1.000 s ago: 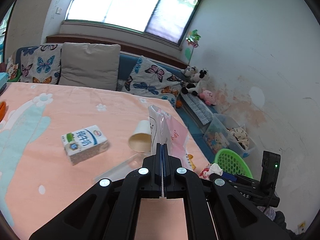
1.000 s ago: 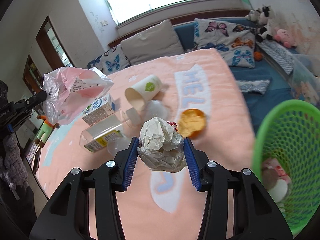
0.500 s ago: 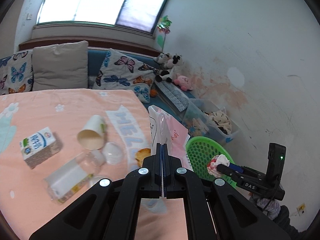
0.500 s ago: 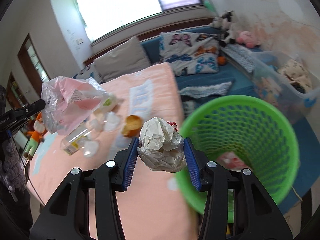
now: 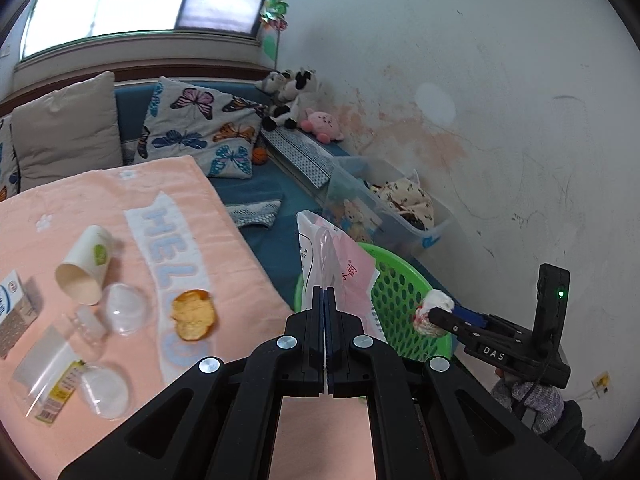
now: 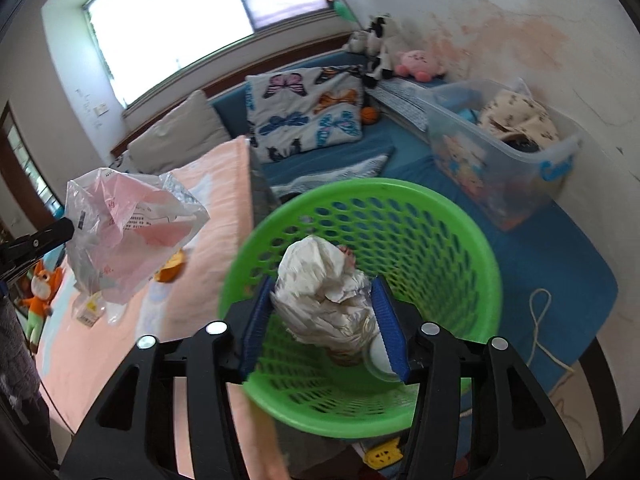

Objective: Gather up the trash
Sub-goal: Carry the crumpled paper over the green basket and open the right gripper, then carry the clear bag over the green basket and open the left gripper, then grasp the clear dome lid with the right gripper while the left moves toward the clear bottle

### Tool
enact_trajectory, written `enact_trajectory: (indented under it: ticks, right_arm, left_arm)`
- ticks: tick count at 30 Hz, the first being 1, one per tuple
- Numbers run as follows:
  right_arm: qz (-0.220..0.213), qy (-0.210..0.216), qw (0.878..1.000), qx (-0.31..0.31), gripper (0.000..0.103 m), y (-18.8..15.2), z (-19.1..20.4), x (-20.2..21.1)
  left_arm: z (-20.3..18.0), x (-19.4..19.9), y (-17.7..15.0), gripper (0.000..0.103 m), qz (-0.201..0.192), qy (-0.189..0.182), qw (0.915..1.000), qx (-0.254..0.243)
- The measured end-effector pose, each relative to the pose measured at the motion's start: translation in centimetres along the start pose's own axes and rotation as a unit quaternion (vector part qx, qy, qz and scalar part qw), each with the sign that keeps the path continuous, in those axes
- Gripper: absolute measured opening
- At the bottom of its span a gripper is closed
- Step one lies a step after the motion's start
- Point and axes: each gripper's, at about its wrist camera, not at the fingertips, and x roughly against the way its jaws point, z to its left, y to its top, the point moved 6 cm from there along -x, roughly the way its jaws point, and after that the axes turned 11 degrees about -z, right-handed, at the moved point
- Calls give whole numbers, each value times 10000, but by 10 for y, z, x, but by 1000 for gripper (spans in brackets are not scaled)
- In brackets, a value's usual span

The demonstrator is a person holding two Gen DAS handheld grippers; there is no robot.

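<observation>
Peach blanket (image 5: 120, 208) w/ "HELLO" lettering covers the bed, blue mat and butterfly cushions (image 5: 200, 136) behind it, stained white wall at the right. Green mesh basket (image 6: 472, 248) stands on the floor just beside the bed edge, mouth facing up toward the right wrist cam, some rubbish already at the bottom.

Right gripper (image 6: 324, 320) hangs over the basket mouth. Its jaws have just been opening; crumpled white paper wad (image 6: 324, 300) sits between the blue pads (image 6: 390, 332), gaps showing on both sides, so not pinched. Wad is roughly a lump, slightly longer along the gripper's pointing line, i.e. down into the basket.

Left gripper (image 5: 325, 300) is clamped tight on a thin plastic bag (image 5: 340, 264), clear w/ pink and printed text. Bag sticks out fwd of the fingertips, long axis along the gripper line, its far end over the basket rim in the left cam; in the right cam it hangs bunched up above the blanket edge.

On the blanket: paper cup (image 5: 86, 266) on its side, mouth toward cam; milk carton (image 5: 12, 312) at the left edge; clear plastic bottle (image 5: 52, 368) lying flat; clear domed lids (image 5: 124, 308); orange peel (image 5: 194, 314) on the lettering.
</observation>
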Motion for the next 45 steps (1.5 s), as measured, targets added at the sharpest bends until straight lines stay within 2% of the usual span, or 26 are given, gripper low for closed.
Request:
enact_trajectory:
  ticks: [3,13,26,28,30,33,41,45]
  right_arm:
    - [-7,-84,9999,-55,61,-3,-12,0]
    - [-187,-155,9997,-72,65,0,-22,17]
    - [-304,-186,9992,-201,65,0,-32,31]
    - [-305,-191,9992,-199,65,0,-32,32]
    - [-315,-200,9991,-197,65,-1,-33,34]
    - [-335,-192,9990,-205,65,-1,-32,36]
    - [-351,-59,9993,-89,65,0,-14,39]
    - [-336,42,9994,-12,66,1,1,37]
  left_arm:
    - [-13,-14,-4,1,126,-35,9999,-85]
    - [-41,-56,-25,1,571,-148,9977,-328]
    - [-70,-85,-55,2,1033,-259,9932,-459]
    - [-72,-87,-59,9,1084,-239,9927,-478]
    - [-72,-86,-60,23,1071,-197,9927,-525]
    - [-71,-81,-62,31,1053,-205,9929,-515]
    - [-51,-55,-53,38,779,132,9949,-622]
    - [-26,-36,-48,39,632,390,9953,-627]
